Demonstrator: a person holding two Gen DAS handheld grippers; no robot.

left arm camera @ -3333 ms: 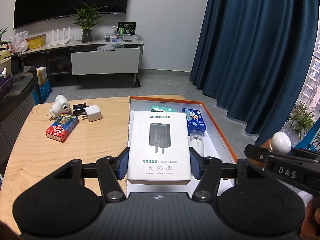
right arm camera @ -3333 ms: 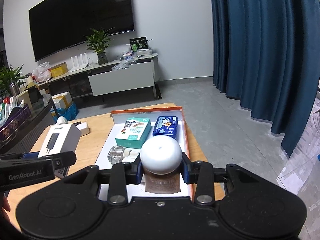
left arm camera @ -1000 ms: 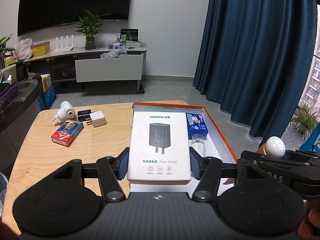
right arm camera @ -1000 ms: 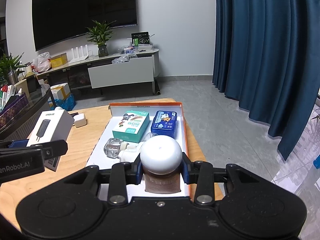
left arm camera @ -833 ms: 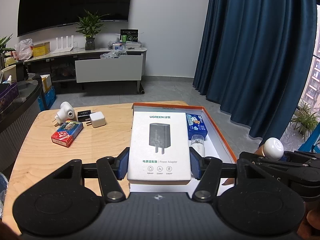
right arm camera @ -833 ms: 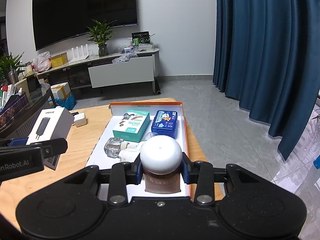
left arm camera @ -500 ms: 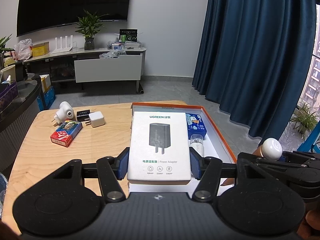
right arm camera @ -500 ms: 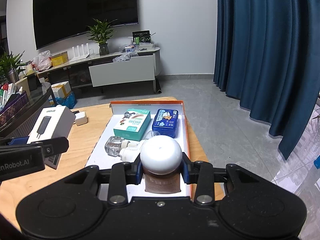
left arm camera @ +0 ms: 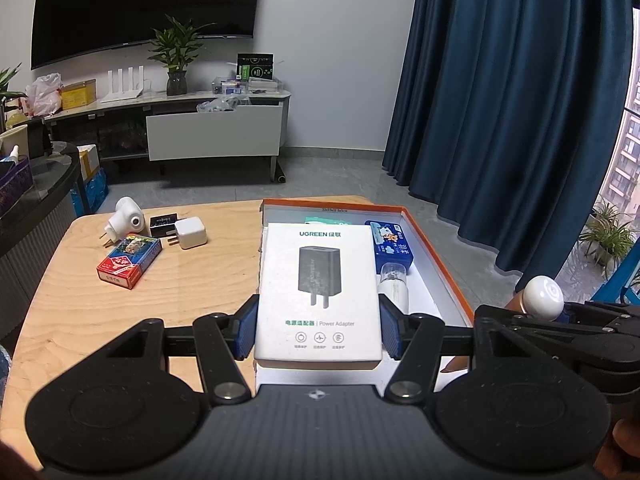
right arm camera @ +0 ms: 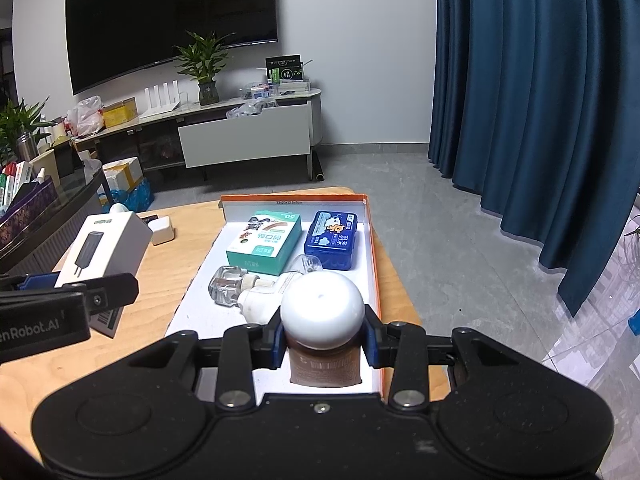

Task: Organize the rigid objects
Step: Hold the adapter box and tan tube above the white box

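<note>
My left gripper (left arm camera: 318, 330) is shut on a white UGREEN adapter box (left arm camera: 318, 286) and holds it above the near left part of an orange-rimmed tray (left arm camera: 436, 256). My right gripper (right arm camera: 323, 346) is shut on a brown bottle with a round white cap (right arm camera: 322, 310), above the tray's (right arm camera: 374, 256) near right end. The tray holds a teal box (right arm camera: 264, 242), a blue tin (right arm camera: 332, 240) and a clear refill bottle (right arm camera: 236, 290). The adapter box (right arm camera: 104, 246) also shows in the right wrist view.
On the wooden table (left arm camera: 192, 276) left of the tray lie a red card pack (left arm camera: 129, 260), a white plug charger (left arm camera: 191, 233), a small black block (left arm camera: 163, 225) and a white round plug (left arm camera: 123, 220). A TV cabinet and blue curtains stand behind.
Both grippers have shifted only slightly over the tray, each still holding its object. The right gripper has drifted a little lower and nearer the tray's right side.
</note>
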